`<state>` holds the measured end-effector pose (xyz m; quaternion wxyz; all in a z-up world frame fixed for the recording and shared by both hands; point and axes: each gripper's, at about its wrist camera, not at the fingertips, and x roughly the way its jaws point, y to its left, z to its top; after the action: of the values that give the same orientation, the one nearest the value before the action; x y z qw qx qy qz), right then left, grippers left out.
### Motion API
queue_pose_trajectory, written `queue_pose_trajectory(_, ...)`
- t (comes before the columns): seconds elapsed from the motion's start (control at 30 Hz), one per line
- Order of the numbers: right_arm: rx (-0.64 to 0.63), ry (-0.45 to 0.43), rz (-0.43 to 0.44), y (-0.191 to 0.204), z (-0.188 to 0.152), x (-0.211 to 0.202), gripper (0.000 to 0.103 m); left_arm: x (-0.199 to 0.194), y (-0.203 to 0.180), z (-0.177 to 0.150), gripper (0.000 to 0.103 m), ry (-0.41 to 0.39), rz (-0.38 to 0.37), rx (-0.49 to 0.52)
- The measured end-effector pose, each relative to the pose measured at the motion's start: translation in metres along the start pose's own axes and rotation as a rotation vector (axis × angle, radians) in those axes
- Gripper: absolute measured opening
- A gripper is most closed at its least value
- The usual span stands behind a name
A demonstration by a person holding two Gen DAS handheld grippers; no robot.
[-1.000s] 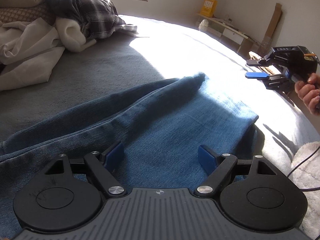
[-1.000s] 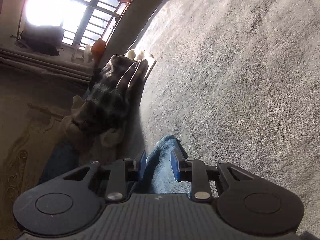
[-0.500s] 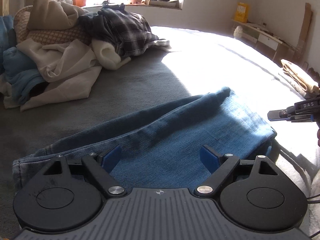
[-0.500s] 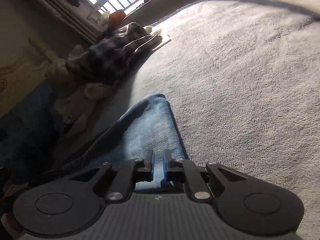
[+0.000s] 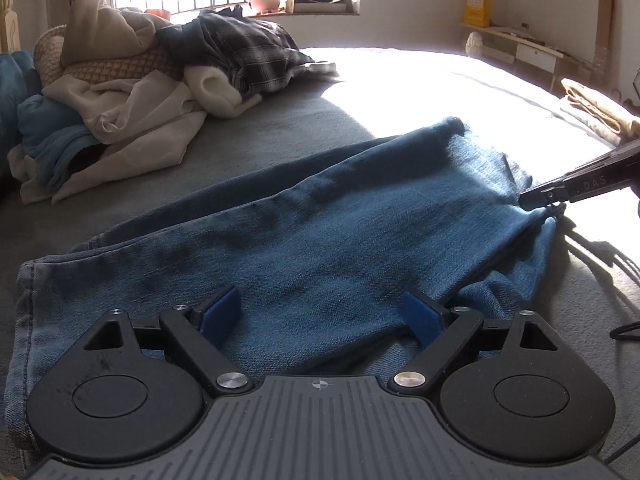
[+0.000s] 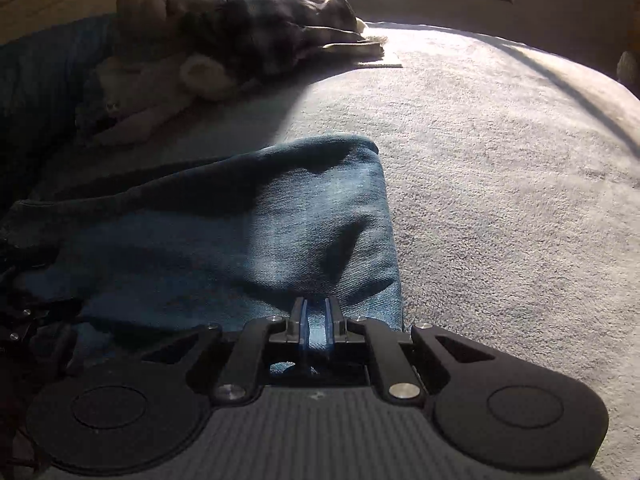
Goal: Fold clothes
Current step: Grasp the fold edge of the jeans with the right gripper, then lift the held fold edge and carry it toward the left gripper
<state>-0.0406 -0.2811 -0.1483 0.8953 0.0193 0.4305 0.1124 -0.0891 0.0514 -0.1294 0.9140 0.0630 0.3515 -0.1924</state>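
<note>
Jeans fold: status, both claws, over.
Right claw shut on jeans edge. Left claw open over the denim, gripping nothing. Clothes pile lies apart, not in the way.

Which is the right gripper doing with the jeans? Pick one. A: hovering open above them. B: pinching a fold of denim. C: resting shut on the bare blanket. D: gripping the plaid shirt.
B: the right gripper has its blue pads closed on a fold of the jeans.

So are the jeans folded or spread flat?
Folded. The jeans lie doubled over, layers stacked at the edge where the right gripper pinches them.
</note>
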Motion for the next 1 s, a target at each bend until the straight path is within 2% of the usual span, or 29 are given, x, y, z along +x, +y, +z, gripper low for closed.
queue_pose_trajectory(0.13, 0.039, -0.095, 0.012, 0.004, 0.009, -0.019, 0.010, -0.017, 0.022, 0.010, 0.089, -0.046, -0.029, -0.079)
queue_pose_trajectory(0.23, -0.031, -0.142, 0.029, 0.021, 0.012, -0.017, 0.010, -0.013, 0.039, 0.011, 0.089, -0.049, -0.007, -0.125)
queue_pose_trajectory(0.3, -0.098, -0.117, 0.064, 0.034, 0.007, -0.006, 0.012, -0.004, 0.048, 0.002, 0.089, -0.009, 0.009, -0.158)
queue_pose_trajectory(0.37, -0.175, -0.034, 0.065, 0.044, -0.007, 0.015, 0.022, -0.005, 0.046, -0.010, 0.089, -0.046, 0.009, -0.130)
queue_pose_trajectory(0.47, -0.206, -0.039, 0.054, 0.049, -0.008, 0.016, 0.023, -0.011, 0.047, -0.010, 0.089, -0.067, 0.013, -0.150)
queue_pose_trajectory(0.53, -0.167, -0.046, 0.069, 0.043, -0.003, 0.012, 0.023, -0.020, 0.055, -0.004, 0.087, -0.097, 0.012, -0.216)
queue_pose_trajectory(0.63, -0.088, -0.130, 0.070, 0.031, 0.004, 0.000, 0.023, -0.037, 0.075, 0.001, 0.088, -0.183, 0.075, -0.313)
queue_pose_trajectory(0.7, -0.050, -0.102, 0.048, 0.024, 0.004, 0.007, 0.023, -0.031, 0.088, -0.001, 0.089, -0.150, 0.149, -0.354)
queue_pose_trajectory(0.73, -0.032, -0.082, 0.037, 0.020, 0.004, 0.012, 0.023, -0.022, 0.099, -0.005, 0.085, -0.114, 0.162, -0.386)
queue_pose_trajectory(0.77, -0.014, -0.061, 0.026, 0.016, 0.003, 0.017, 0.022, -0.018, 0.105, -0.009, 0.083, -0.112, 0.154, -0.403)
queue_pose_trajectory(0.83, -0.005, -0.068, 0.026, 0.014, 0.003, 0.017, 0.022, -0.015, 0.107, -0.013, 0.085, -0.125, 0.148, -0.398)
queue_pose_trajectory(0.93, -0.018, -0.079, 0.021, 0.018, 0.013, 0.010, 0.023, -0.014, 0.095, -0.011, 0.086, -0.112, 0.193, -0.336)
queue_pose_trajectory(1.0, -0.013, -0.109, 0.043, 0.019, 0.023, 0.006, 0.023, -0.018, 0.096, -0.009, 0.086, -0.122, 0.194, -0.349)
